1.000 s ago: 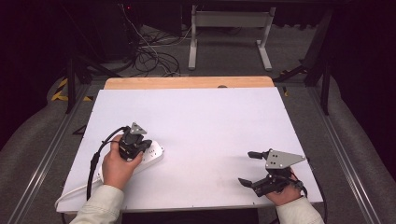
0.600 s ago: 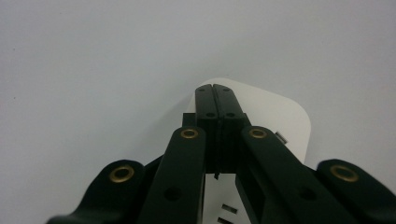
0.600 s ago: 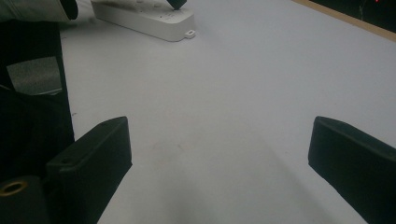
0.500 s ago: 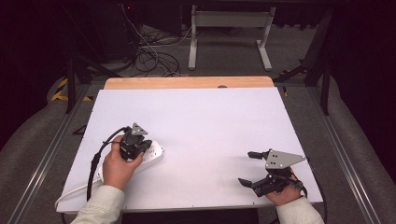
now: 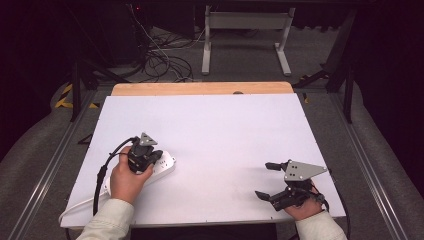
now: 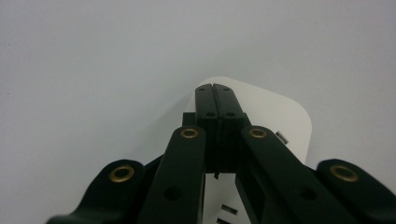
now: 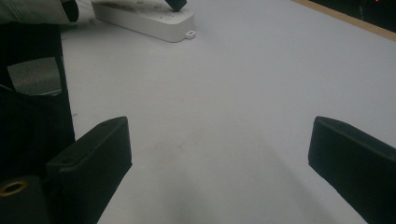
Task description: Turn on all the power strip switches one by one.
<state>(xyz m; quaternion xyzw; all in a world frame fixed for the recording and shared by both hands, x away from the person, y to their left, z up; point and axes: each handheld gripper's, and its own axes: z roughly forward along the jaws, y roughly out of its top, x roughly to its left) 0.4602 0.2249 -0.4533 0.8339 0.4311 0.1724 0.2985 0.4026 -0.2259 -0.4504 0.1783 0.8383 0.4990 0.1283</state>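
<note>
In the lower left of the high view we hold the left gripper (image 5: 150, 156) over the white power strip (image 5: 165, 167), which lies on the white table (image 5: 225, 130) with its far end angled toward the upper right and its cord trailing off toward the lower left corner. In the left gripper view the two black jaws stand pressed together, pad against pad, with nothing between them, and the closed tip sits over the rounded end of the power strip (image 6: 280, 112); we cannot tell whether the tip touches the housing or hovers just above it. We judge that the jaws are kept together so that they form one narrow, stiff point, suited to pressing a switch or steadying the housing rather than grasping it. The black cable (image 5: 102, 175) of this gripper loops clear to the left, away from the strip. In the lower right of the high view we keep the right gripper (image 5: 267, 180) well apart from the work, low over bare table, its jaws spread wide and empty. The right gripper view confirms this: the power strip (image 7: 144, 18) appears far off in the upper left of that frame. We judge this a standby posture that leaves the left hand unobstructed.
</note>
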